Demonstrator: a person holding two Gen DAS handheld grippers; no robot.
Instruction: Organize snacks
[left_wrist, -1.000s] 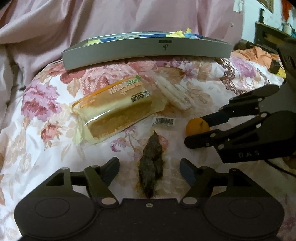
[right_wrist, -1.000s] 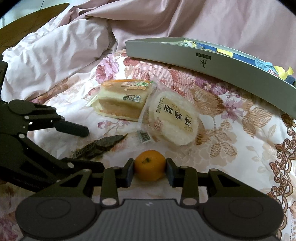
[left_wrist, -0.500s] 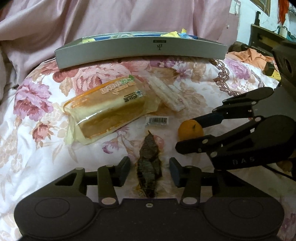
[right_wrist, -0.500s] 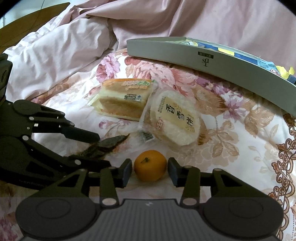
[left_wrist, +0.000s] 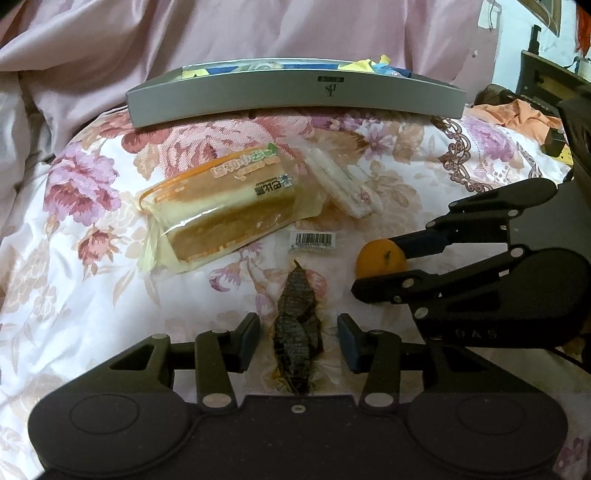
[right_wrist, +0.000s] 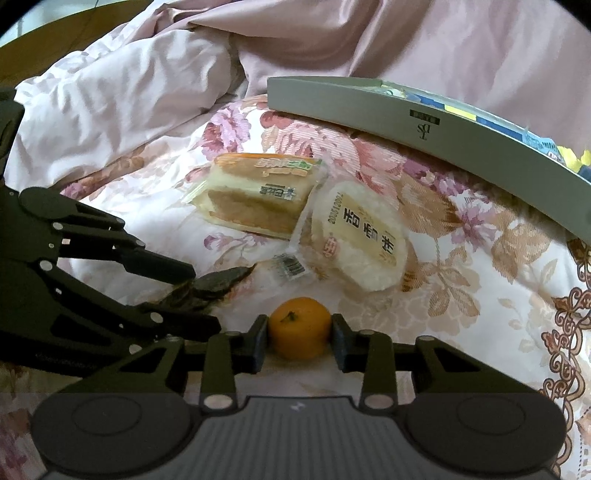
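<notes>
A dark dried snack in clear wrap (left_wrist: 296, 325) lies on the floral bedspread between the fingers of my left gripper (left_wrist: 299, 338), which is partly closed around it with small gaps on both sides. A small orange (right_wrist: 299, 328) sits between the fingers of my right gripper (right_wrist: 299, 338), whose pads touch or nearly touch its sides. A wrapped sandwich cake (left_wrist: 225, 210) and a round white rice cake pack (right_wrist: 360, 240) lie beyond. A grey box (left_wrist: 295, 94) with several snacks inside stands at the back.
Pink bedding (right_wrist: 122, 92) is piled left and behind the box. A barcode tab (left_wrist: 314, 240) of a wrapper lies between the cake and the dried snack. Orange cloth and dark furniture (left_wrist: 517, 110) are at the far right.
My left gripper has moved forward and narrowed around the dried snack. My right gripper opened slightly from the orange, then closed back against it.
</notes>
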